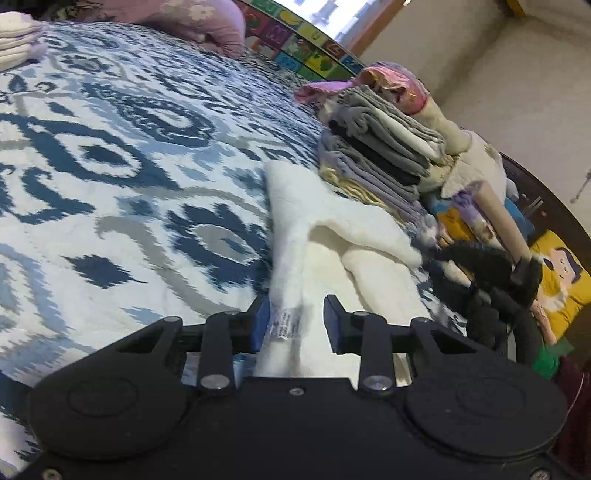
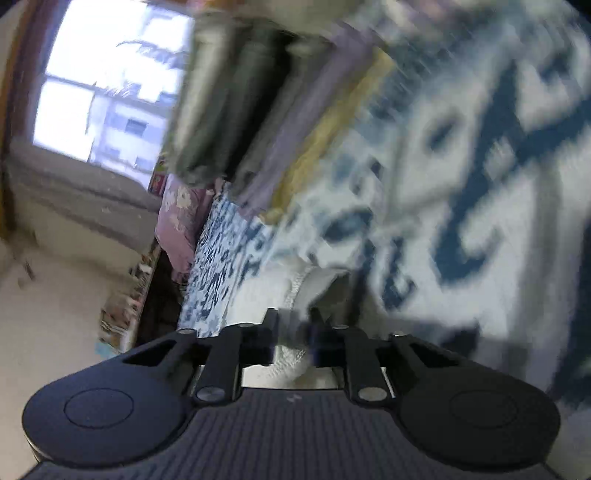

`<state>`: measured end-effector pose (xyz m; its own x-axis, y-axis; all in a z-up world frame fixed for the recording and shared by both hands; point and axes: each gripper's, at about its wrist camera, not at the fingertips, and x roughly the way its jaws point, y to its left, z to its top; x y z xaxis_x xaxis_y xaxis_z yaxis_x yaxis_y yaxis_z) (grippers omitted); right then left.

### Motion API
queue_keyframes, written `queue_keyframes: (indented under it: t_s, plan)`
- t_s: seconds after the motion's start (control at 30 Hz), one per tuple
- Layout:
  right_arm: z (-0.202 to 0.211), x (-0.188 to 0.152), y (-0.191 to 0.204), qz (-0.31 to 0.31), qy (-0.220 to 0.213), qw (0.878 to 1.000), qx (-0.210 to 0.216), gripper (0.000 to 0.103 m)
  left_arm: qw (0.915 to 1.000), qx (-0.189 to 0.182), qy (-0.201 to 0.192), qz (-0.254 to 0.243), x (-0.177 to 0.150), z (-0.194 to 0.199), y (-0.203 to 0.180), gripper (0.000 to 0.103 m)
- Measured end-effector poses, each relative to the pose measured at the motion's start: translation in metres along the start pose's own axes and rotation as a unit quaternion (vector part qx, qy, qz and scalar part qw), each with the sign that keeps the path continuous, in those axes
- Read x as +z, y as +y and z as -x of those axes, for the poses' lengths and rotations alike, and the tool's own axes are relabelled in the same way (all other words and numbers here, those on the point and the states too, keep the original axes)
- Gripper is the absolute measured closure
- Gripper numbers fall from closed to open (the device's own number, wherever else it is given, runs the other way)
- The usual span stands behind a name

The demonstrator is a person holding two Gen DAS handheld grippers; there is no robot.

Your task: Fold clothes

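A white fleecy garment (image 1: 332,251) lies partly folded on the blue-and-white patterned bedspread (image 1: 110,166). Its near end, with a small label, runs between the fingers of my left gripper (image 1: 295,325), which stands open around it. My right gripper (image 2: 293,332) is closed on a bunch of the same white cloth (image 2: 288,354); that view is tilted and blurred by motion. The right gripper's dark body (image 1: 491,277) shows in the left wrist view at the garment's far right edge.
A stack of folded grey, black, lilac and yellow clothes (image 1: 380,147) sits just beyond the garment, topped by a pink item (image 1: 391,85). Folded white laundry (image 1: 14,40) and a purple pillow (image 1: 207,22) lie at the bed's far side. A window (image 2: 103,81) shows at left.
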<state>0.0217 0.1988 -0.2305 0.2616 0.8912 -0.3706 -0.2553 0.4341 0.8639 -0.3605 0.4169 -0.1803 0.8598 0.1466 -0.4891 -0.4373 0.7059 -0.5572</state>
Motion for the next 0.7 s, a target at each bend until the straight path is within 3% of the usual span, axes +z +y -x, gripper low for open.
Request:
queue_keyframes:
  t_s: [0.07,0.17,0.33,0.7]
  plan:
    - [0.0,0.008,0.018,0.031,-0.006,0.999,0.008,0.089,1.0,-0.005,0.003,-0.007,-0.001,-0.001,-0.004,0.072]
    - [0.0,0.019,0.044,0.074,-0.012,0.997,0.018,0.091,0.9997,-0.006,0.004,-0.023,-0.001,-0.003,-0.013,0.081]
    - [0.001,0.041,0.078,0.147,-0.015,0.989,0.02,0.093,0.9978,-0.022,0.009,-0.061,-0.004,-0.01,-0.035,0.082]
    - [-0.019,0.07,0.091,0.185,-0.03,0.982,-0.011,0.093,0.9947,-0.047,0.077,-0.049,-0.017,-0.044,-0.042,0.082]
